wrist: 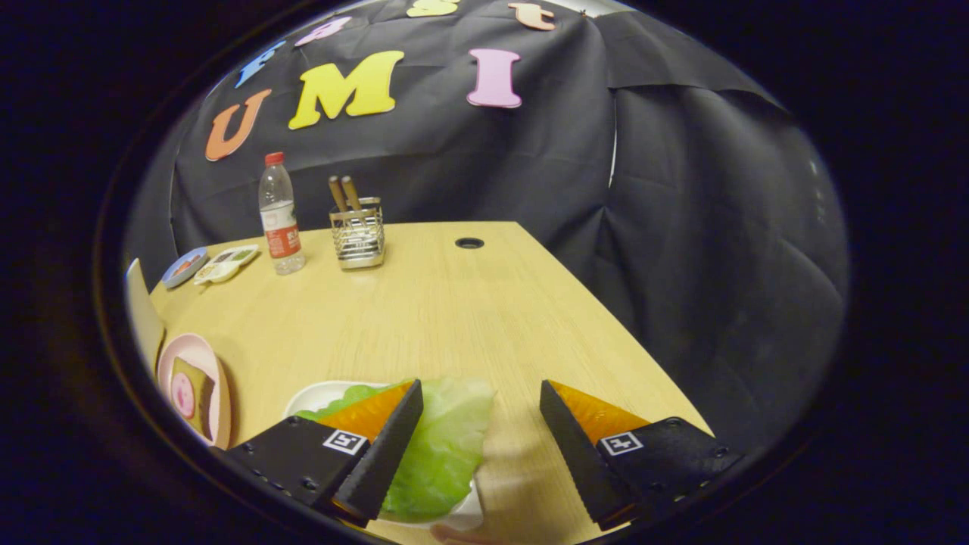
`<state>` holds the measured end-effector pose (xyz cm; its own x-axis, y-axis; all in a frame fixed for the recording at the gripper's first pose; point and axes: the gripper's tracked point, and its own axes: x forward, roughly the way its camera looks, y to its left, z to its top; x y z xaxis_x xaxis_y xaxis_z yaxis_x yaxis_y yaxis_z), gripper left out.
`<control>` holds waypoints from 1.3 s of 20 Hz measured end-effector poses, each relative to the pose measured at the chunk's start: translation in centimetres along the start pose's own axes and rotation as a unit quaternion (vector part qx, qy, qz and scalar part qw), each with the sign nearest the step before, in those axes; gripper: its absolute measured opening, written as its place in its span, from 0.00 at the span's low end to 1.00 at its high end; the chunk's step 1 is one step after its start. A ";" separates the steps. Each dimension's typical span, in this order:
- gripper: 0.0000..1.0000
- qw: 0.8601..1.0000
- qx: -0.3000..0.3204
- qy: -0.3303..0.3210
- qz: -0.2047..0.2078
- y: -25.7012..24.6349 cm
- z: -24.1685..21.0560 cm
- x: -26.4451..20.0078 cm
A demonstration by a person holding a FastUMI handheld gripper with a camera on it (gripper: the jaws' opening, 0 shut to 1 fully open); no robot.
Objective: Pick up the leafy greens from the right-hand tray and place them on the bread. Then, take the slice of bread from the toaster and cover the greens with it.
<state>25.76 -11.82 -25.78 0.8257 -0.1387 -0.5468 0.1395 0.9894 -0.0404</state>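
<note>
The crinkled, soft leafy greens (443, 446) still lie in their white tray (322, 395), partly between the jaws and under the left one, which stand wide apart and hold nothing, so I judge every step remains: the bread (193, 387) waits on a pink plate (219, 393) well left on the smooth wooden desk (424, 310).

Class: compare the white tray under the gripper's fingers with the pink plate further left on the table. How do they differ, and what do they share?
The white tray holds leafy greens; the pink plate holds bread with a pink slice on it. The white tray lies under the open gripper, one finger over its greens; the pink plate lies beside the fingers, untouched. Both rest on the wooden table.
</note>
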 end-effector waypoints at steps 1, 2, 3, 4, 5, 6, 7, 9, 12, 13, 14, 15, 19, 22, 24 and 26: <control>0.95 1.000 0.001 0.010 0.002 0.0 -0.5 0.3; 0.95 1.000 0.005 0.018 0.008 0.1 -0.9 0.4; 0.95 1.000 0.010 0.016 0.016 0.4 -0.8 0.4; 0.89 1.000 0.010 0.016 0.018 0.5 -0.8 0.4; 0.83 1.000 0.009 0.017 0.021 0.9 -0.8 0.6; 0.80 1.000 0.009 0.016 0.019 1.0 -0.8 0.9; 0.67 1.000 0.009 0.016 0.018 1.1 -0.8 0.8; 0.41 1.000 0.004 0.013 0.013 1.1 -0.6 0.5; 0.10 1.000 -0.003 -0.007 -0.001 0.8 0.6 -0.2; 0.07 1.000 -0.006 -0.015 -0.001 0.8 1.1 -1.0; 0.04 1.000 -0.007 -0.025 -0.007 0.4 1.5 -1.3; 0.00 0.999 -0.007 -0.031 -0.008 0.3 2.0 -2.2; 0.00 0.997 -0.015 -0.075 -0.020 -0.1 4.8 -5.8; 0.00 0.993 -0.031 -0.108 -0.028 0.5 7.0 -9.4; 0.00 0.991 -0.039 -0.128 -0.027 1.8 8.1 -11.8; 0.00 0.987 -0.047 -0.151 -0.023 3.4 9.1 -14.3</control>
<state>19.41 -6.88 -10.55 0.9472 -0.1763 -0.2680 0.1415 0.9794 -0.1441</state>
